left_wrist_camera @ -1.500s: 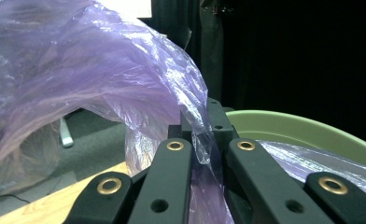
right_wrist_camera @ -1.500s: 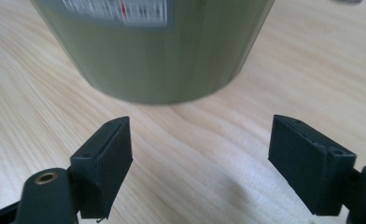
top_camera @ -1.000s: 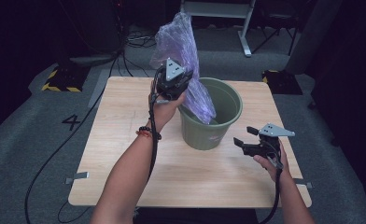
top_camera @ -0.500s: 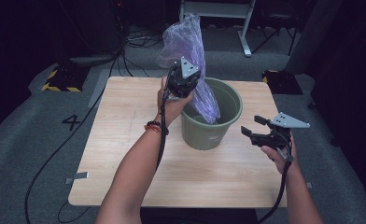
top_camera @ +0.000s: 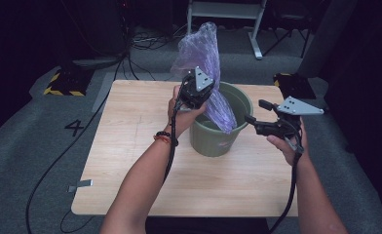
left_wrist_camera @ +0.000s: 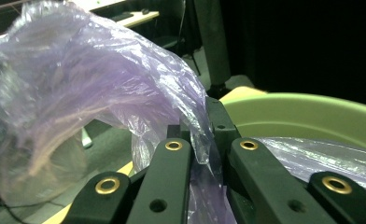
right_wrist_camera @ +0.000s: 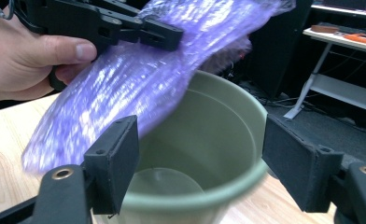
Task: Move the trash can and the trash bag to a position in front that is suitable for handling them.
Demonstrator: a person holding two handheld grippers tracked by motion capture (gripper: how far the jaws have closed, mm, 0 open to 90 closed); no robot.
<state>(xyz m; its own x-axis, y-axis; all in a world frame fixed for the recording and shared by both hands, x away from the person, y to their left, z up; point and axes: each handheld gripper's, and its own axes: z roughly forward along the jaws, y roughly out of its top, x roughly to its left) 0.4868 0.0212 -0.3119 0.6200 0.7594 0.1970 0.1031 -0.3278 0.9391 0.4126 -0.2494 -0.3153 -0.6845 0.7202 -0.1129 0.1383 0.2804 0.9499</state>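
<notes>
Near the far right corner of the surface (top_camera: 130, 161) stands the green bucket (top_camera: 213, 139), and the purple plastic bag (top_camera: 206, 53) is now held above it, its lower end dipping over the bucket's near-left rim while most of the film stands up over the opening. The left tool (top_camera: 197, 92) is clamped on the bag; in the left gripper view its jaws are together with the thin film (left_wrist_camera: 78, 93) pinched between them. Compared with a second ago, this tool has shifted a little toward the right, so the bag is more over the mouth of the bucket. The right tool (top_camera: 262, 117) has changed more: it was low at the right edge of the surface, and now it is lifted to the level of the rim, just beside the bucket's right side. Its jaws have just been closing a little, but they are apart, with nothing pressed between them; in the right gripper view the rim (right_wrist_camera: 209, 196) and the bag's hanging end (right_wrist_camera: 102, 107) lie ahead of them. I judge the work to be lining the bucket with the bag, and the right tool is probably coming to catch the free edge, so that both tools can spread the opening.
</notes>
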